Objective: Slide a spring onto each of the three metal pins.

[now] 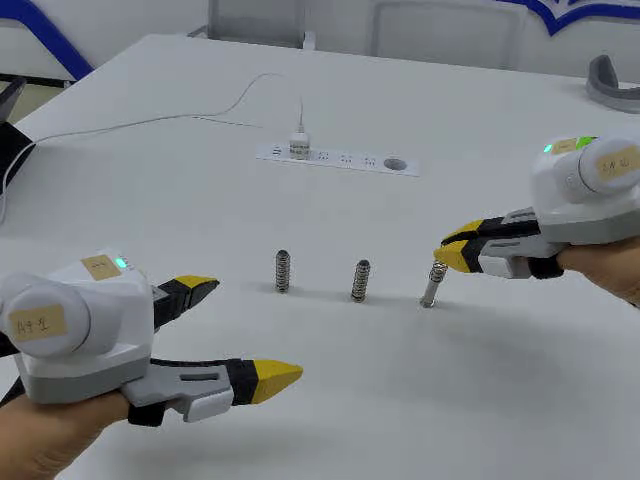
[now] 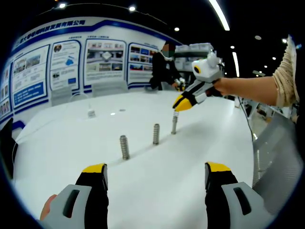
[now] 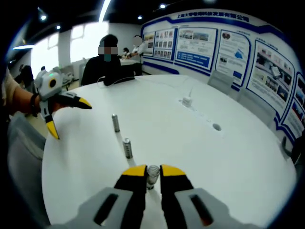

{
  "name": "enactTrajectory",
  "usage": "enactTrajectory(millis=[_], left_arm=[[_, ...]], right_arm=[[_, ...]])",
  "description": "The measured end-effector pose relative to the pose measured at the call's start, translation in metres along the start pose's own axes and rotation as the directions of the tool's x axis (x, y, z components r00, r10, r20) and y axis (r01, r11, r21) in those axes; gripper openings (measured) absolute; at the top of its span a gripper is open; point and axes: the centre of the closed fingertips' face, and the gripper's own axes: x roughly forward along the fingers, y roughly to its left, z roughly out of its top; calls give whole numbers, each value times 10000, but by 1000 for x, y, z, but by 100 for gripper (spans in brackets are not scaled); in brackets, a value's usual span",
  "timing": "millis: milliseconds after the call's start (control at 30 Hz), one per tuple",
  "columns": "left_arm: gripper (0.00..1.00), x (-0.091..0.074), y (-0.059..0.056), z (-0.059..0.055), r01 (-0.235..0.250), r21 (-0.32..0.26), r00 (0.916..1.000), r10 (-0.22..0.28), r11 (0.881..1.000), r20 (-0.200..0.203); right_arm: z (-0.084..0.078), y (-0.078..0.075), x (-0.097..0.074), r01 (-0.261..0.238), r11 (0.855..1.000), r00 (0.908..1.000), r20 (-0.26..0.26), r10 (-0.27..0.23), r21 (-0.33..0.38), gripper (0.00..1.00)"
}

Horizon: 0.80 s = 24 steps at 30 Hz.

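Three metal pins stand in a row on the white table. The left pin and the middle pin each carry a coiled spring. The right pin leans a little, its lower shaft bare, with a spring at its top. My right gripper is shut on that spring, its yellow tips on either side of it. My left gripper hovers open and empty at the near left, short of the pins; its view shows the row of pins ahead.
A white power strip with a plug and a white cable lies behind the pins. A grey curved object sits at the far right edge. A person sits at the table's far side.
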Motion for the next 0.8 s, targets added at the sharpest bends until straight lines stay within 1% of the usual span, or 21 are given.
enactTrajectory(millis=[500, 800], left_arm=[[86, 0, -1, 0, 15, 36, 10000, -15, 10000, -30], [86, -1, -1, 0, 6, 33, 10000, -6, 10000, -32]], right_arm=[[-16, 3, 12, -27, 9997, 9998, -202, 32, 254, 12], [-22, 3, 17, -42, 9992, 9995, -317, 55, 394, 12]])
